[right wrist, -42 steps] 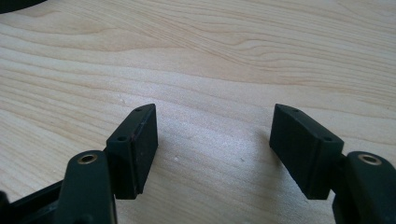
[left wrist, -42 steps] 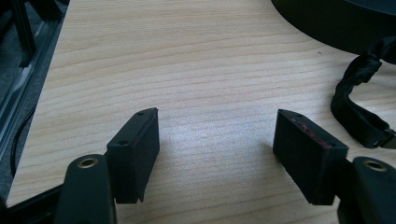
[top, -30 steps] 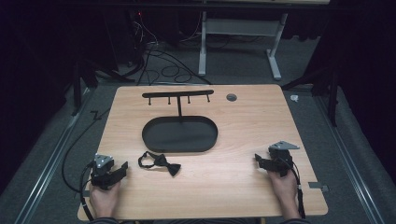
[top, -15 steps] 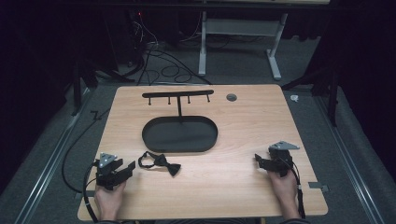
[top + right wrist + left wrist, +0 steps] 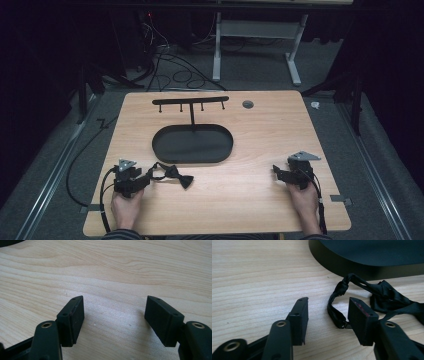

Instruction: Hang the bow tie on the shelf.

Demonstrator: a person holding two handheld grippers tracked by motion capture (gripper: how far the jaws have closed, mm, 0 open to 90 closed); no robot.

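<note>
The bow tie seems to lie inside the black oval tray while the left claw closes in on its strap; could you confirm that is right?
Not quite: the bow tie lies on the bare table, in front of the black oval tray, not inside it, as the high view shows. The rest holds: the left claw has just been closing, the strap between its jaws, not yet pinched.

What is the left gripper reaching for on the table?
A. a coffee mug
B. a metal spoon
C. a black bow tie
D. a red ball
C: the left gripper has its jaws open around the strap of the black bow tie, which lies on the wood beside the dark oval tray.
</note>
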